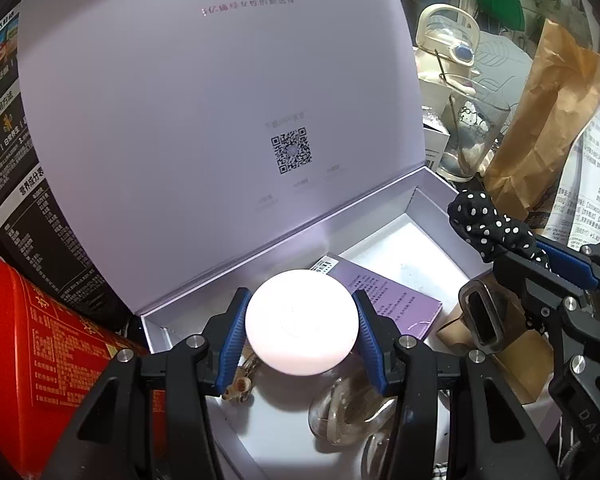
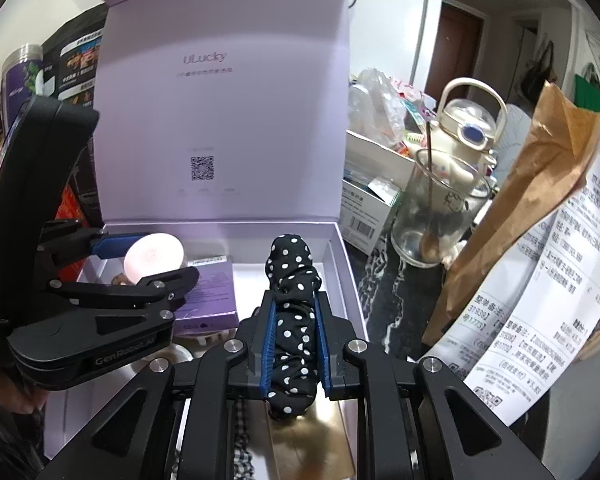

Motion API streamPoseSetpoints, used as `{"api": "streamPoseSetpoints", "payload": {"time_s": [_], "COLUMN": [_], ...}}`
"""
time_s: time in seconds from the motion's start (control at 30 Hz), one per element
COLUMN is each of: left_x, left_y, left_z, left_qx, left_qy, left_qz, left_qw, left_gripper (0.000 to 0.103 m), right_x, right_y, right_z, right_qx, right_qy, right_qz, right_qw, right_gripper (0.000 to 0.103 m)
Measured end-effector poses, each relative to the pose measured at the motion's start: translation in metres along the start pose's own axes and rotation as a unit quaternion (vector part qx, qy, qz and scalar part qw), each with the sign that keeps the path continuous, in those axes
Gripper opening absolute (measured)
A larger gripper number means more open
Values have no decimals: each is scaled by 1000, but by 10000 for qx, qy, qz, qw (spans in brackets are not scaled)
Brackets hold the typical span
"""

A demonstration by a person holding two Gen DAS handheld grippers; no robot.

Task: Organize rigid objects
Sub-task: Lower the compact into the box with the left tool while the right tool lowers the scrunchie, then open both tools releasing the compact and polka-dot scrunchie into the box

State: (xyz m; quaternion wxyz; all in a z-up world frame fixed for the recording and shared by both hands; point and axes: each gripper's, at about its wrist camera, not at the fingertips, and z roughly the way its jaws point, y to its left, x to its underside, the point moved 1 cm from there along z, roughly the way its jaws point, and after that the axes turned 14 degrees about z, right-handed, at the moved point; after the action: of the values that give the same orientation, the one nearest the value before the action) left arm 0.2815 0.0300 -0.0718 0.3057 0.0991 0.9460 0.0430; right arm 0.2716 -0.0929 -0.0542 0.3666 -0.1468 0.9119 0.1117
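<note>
A pale lilac box (image 1: 414,216) (image 2: 340,240) lies open, its lid standing upright behind it. My left gripper (image 1: 302,320) (image 2: 140,258) is shut on a round pale pink puck (image 1: 302,322) (image 2: 154,256), held over the left part of the box. My right gripper (image 2: 295,322) (image 1: 536,256) is shut on a black scrunchie with white dots (image 2: 290,300) (image 1: 488,226), which hangs over the right part of the box. A purple booklet (image 1: 396,300) (image 2: 212,296) lies on the box floor between them.
Clear glass rings (image 1: 348,408) and a small beige trinket (image 1: 238,386) lie in the box under the puck. A glass with a spoon (image 2: 436,216), a cream kettle (image 2: 470,132), a brown paper bag (image 2: 540,184) and a receipt (image 2: 540,300) crowd the right. A red carton (image 1: 40,344) stands left.
</note>
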Motion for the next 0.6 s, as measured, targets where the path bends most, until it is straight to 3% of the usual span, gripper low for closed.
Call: {"api": "streamPoseSetpoints", "payload": {"time_s": [0.1,0.23,0.6], "left_x": [-2,-2,0], "left_y": [0,1,12], "left_z": [-5,-6,-2], "left_qx": [-66,-101,-130], "left_qy": [-68,-36,303], "left_qz": [13,46,-119], "left_qw": [10000,9999,9994], "left_gripper": [50,50,50], "right_x": [-1,-2,1], "right_y": [-2,-6,-11], "right_z": [0,0,-7], "right_qx": [39,133,146], "right_qy": [28,53,107], "right_qz": [33,78,166], "right_qw": [10000,9999,9997], "right_gripper": [20,39,41]}}
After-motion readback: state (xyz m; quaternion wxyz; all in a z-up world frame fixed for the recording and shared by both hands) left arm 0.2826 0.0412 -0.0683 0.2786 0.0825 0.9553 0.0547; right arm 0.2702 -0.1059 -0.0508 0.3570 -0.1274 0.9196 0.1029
